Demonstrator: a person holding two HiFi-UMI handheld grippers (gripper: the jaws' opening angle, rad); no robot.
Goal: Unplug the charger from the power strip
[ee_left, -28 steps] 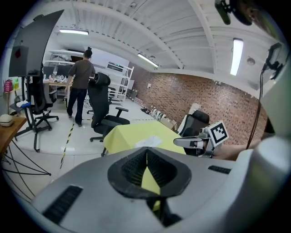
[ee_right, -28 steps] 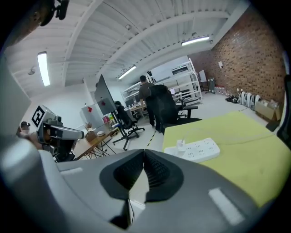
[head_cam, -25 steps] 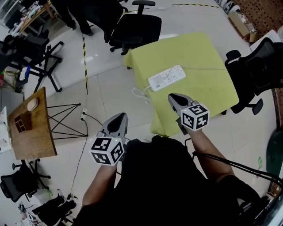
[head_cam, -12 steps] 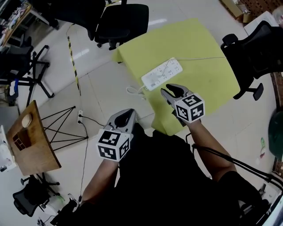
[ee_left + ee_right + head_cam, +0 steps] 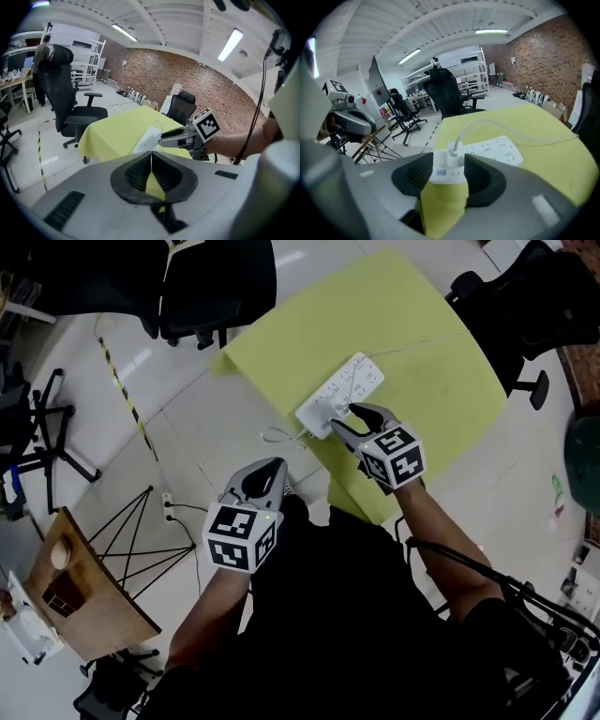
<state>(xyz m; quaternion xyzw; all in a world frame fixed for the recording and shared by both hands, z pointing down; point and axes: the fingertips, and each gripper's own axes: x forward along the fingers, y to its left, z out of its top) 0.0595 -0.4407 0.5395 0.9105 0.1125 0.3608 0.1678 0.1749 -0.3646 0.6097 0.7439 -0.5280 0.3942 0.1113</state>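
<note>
A white power strip (image 5: 339, 393) lies on the yellow-green tablecloth (image 5: 422, 381). A white charger (image 5: 452, 151) with a thin white cable stands plugged into the strip's (image 5: 494, 149) near end. My right gripper (image 5: 347, 416) hovers at that end. Its jaws have just been opening and now stand open on either side of the charger and strip end, pads (image 5: 480, 174) not pressing. My left gripper (image 5: 269, 468) is shut and holds nothing, off the table's near-left edge, over the floor. Its view shows the strip (image 5: 147, 139) and the right gripper (image 5: 180, 137) ahead.
Black office chairs stand beyond the table's far-left corner (image 5: 211, 282) and at its right (image 5: 511, 292). A wooden side table (image 5: 70, 592) and a black wire stand (image 5: 141, 531) are on the floor at left. Yellow-black tape (image 5: 122, 395) crosses the tiles.
Both grippers moved forward and down toward the table. The right one reached the strip's end and its jaws opened. The left one stayed shut.
</note>
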